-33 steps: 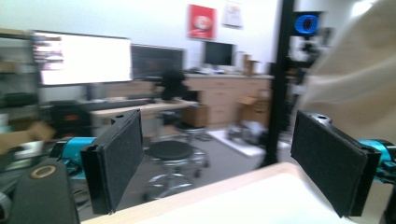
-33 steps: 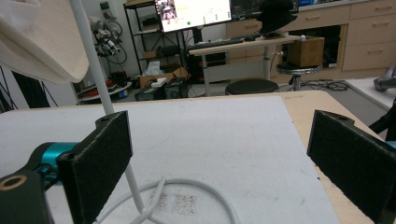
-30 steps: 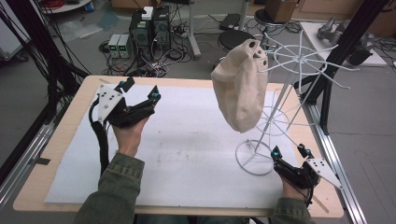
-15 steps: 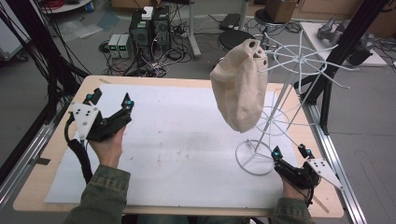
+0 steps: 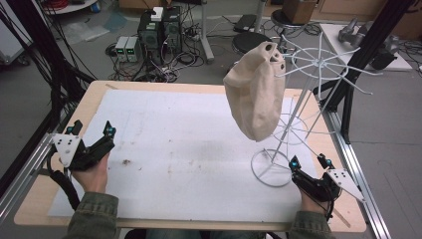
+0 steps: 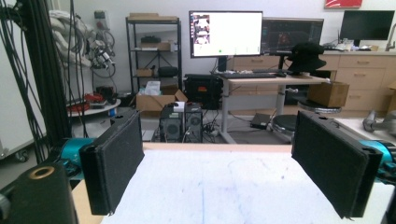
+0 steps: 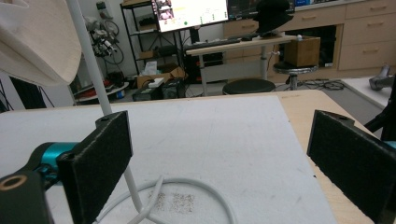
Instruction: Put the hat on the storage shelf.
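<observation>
Cream fabric bag hangs on white wire rack, far right. Left gripper near left edge, jaws wide, empty. Right gripper by rack's ring base, wide, empty. Judgement: hands parked; best kept clear of rack.

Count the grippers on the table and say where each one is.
2. The left gripper is near the table's left edge, jaws open. The right gripper is at the near right, jaws open beside the white wire rack's base ring.

Rack top and bag cropped
</observation>
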Demonstrator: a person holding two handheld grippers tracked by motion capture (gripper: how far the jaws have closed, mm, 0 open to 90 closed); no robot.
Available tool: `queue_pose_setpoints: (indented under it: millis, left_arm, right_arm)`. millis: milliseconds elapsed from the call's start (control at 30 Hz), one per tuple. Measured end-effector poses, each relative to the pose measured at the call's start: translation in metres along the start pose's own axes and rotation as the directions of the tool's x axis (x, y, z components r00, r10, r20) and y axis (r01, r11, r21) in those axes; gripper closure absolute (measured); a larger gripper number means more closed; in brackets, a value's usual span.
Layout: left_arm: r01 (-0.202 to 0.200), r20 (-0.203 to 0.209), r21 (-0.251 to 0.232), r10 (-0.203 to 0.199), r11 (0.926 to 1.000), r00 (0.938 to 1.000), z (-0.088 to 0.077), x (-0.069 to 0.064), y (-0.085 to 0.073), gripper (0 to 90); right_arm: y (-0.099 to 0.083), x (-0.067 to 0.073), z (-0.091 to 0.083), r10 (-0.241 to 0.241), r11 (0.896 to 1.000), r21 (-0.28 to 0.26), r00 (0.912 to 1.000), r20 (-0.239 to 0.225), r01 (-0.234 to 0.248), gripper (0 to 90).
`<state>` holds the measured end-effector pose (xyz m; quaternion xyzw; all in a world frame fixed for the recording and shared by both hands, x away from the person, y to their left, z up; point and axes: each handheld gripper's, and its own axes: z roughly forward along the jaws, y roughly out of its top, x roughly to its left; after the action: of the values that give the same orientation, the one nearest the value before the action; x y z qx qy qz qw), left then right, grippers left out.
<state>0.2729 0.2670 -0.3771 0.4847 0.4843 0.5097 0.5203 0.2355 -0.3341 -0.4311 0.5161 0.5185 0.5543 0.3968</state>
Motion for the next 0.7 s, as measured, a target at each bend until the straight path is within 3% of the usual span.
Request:
queue_pose_setpoints:
  millis: [100,367,700]
  left_arm:
    - [-0.005,0.0,-0.014,0.005,0.9999,1.0,-0.006,0.003,-0.005,16.8]
    - [0.013,-0.012,0.013,-0.013,0.9998,0.9998,-0.015,0.013,-0.02,17.6]
    - [0.021,-0.017,0.013,-0.02,0.9997,0.9996,-0.019,0.019,-0.027,17.6]
  right_arm:
    - [0.0,0.0,-0.001,-0.003,1.0,0.003,1.0,-0.001,0.003,5.9]
    - [0.0,0.0,0.0,-0.002,1.0,-0.001,1.0,0.002,0.002,5.9]
    - [0.0,0.001,0.0,-0.002,1.0,0.002,1.0,0.002,0.002,5.9]
